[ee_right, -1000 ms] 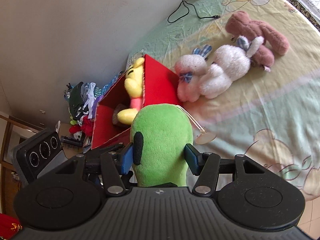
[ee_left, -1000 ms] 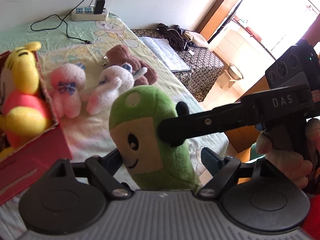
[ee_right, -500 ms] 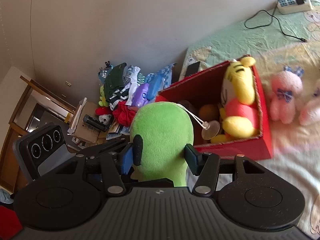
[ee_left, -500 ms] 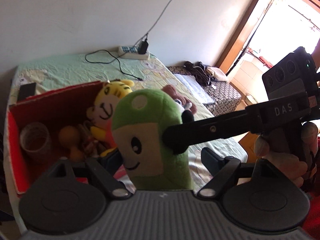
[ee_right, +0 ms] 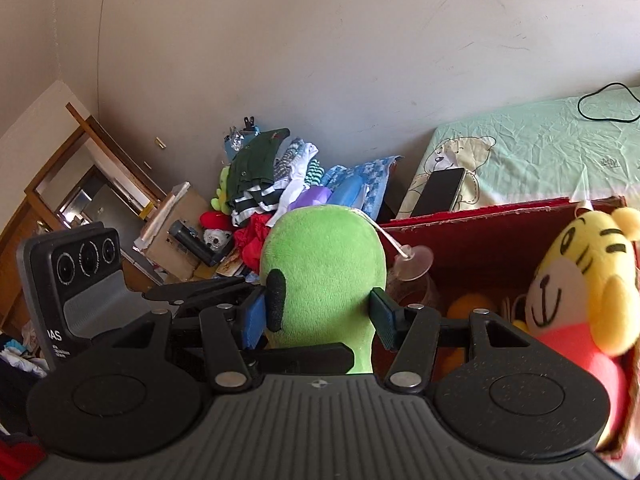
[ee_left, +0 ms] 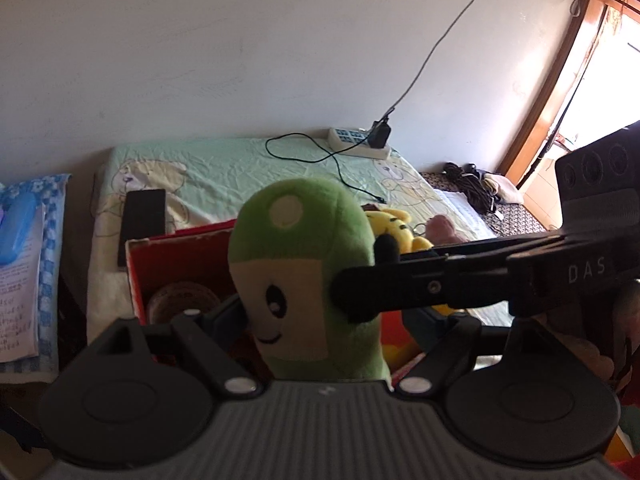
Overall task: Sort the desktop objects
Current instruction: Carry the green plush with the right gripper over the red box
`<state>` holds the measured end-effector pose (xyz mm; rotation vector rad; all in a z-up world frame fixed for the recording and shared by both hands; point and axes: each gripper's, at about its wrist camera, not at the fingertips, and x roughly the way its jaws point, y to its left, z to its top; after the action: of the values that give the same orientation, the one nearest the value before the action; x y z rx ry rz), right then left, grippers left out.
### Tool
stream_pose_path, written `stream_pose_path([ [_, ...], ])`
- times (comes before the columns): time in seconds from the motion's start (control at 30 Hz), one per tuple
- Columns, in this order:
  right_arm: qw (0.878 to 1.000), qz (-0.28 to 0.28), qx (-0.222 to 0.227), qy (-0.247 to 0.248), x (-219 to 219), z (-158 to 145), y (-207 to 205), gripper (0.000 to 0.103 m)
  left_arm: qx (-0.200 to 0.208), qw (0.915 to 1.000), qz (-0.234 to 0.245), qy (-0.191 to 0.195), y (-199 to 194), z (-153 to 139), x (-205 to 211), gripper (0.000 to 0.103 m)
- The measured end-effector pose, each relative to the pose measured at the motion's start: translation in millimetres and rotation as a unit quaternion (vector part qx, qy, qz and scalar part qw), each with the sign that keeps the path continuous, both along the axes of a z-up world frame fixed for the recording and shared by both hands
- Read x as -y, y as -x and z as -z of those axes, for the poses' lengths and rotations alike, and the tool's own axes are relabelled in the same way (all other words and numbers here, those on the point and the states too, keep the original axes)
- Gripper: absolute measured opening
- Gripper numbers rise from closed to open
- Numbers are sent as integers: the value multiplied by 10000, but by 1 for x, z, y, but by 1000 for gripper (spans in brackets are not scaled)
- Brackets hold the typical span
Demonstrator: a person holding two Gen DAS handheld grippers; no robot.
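A green plush toy (ee_left: 304, 264) with a smiling face hangs above the near-left part of the open red box (ee_left: 180, 256). My right gripper (ee_right: 318, 316) is shut on the toy's head (ee_right: 324, 272), a blue pad pressed to each side. My left gripper (ee_left: 326, 320) stands open around the toy's body; a gap shows by its right finger. A clear suction cup (ee_right: 412, 260) dangles from the toy on a string. Inside the box (ee_right: 480, 236) lie a yellow tiger plush (ee_right: 588, 280), an orange ball (ee_right: 468, 308) and a tape roll (ee_left: 180, 300).
The box rests on a pale green bed sheet (ee_left: 224, 164). A black phone (ee_left: 144, 220) lies behind the box, and a power strip (ee_left: 356, 146) with a cable sits by the wall. A heap of clothes (ee_right: 272, 184) fills the floor left of the bed.
Both grippers have swung left together with the green toy, from over the pink and white plush toys on the bed to above the red box. Those toys have left the views.
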<state>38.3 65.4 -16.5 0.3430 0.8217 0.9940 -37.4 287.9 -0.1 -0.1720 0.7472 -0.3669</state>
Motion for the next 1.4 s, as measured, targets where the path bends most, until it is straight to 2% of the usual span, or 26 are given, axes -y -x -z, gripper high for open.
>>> stream_pose_path([
  [0.2,9998,-74,-163,-36,-19,33,-17,57,-287,9991,-286,-133,-19,30,-18,83],
  [0.33,9996,-158,91,197,-32,45,-22,57,-483,9971,-435,-401,-27,46,-20,83],
  [0.4,9995,-156,60,265,-36,51,-25,57,-548,9961,-483,-486,-29,50,-22,83],
  [0.6,9972,92,-727,-131,-38,68,-34,57,-603,9948,-606,-562,-28,54,-26,85],
  [0.77,9851,560,-1571,-414,-38,76,-47,56,-654,9940,-742,-471,-28,50,-31,85],
  [0.9,9788,904,-1812,-299,-39,80,-48,56,-559,9935,-841,-530,-23,41,-32,86],
  [1.0,9690,1040,-2183,-496,-36,89,-50,56,-460,9934,-916,-505,-18,34,-34,89],
  [1.13,9649,1186,-2258,-626,-40,91,-52,56,-388,9946,-841,-464,-13,29,-31,89],
  [1.27,9600,1337,-2389,-585,-41,97,-55,56,-290,9934,-953,-566,-8,26,-28,83],
  [1.4,9596,1354,-2397,-584,-45,98,-55,58,-376,9928,-1028,-491,-11,31,-29,80],
])
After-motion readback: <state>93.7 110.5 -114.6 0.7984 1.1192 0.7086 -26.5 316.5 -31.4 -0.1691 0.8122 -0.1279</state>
